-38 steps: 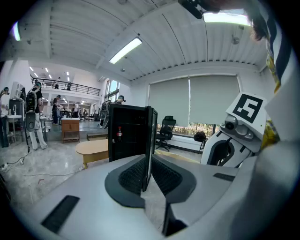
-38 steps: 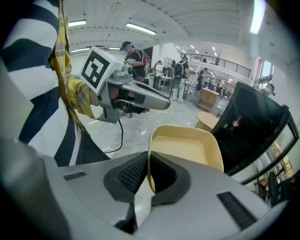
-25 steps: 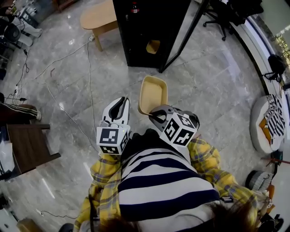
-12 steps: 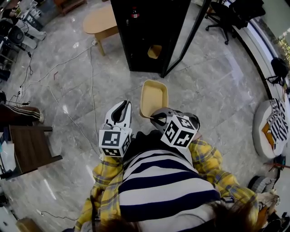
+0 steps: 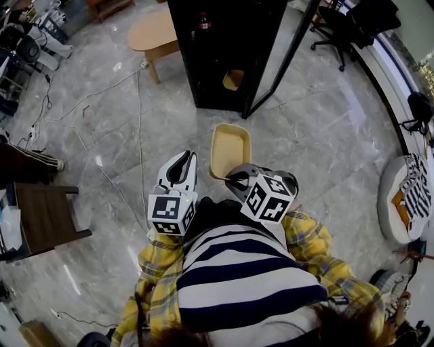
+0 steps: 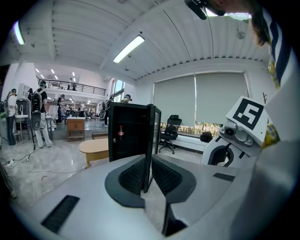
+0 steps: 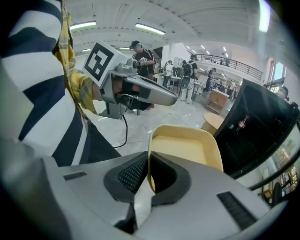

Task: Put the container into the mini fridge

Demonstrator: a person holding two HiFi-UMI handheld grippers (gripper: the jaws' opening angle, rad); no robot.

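The marble floor [image 5: 325, 135] takes up most of the head view. The black fridge [image 5: 224, 54] stands at the far side, its glass door [image 5: 274, 61] swung open to the right. A cable [image 5: 139, 129] trails across the floor on the left. The container [image 5: 229, 148], a shallow tan tray, hangs in the air between the person and the fridge, well short of the opening.

The right tongs [image 5: 234, 179] are clamped on the thin near wall of the container, one pad inside and one outside. The left tongs [image 5: 178, 166] are closed with nothing between them, just left of the container and apart from it. Inside the fridge a red-capped bottle [image 5: 201, 15] stands high up, and a small tan thing [image 5: 232, 78] sits on a lower shelf.

The grip is the main risk. One pinch on one wall leaves the far end free, so the container could sag or twist on the way in. Its far rim could also catch the door edge or the shelf front. The tan thing may already fill part of the lower shelf.
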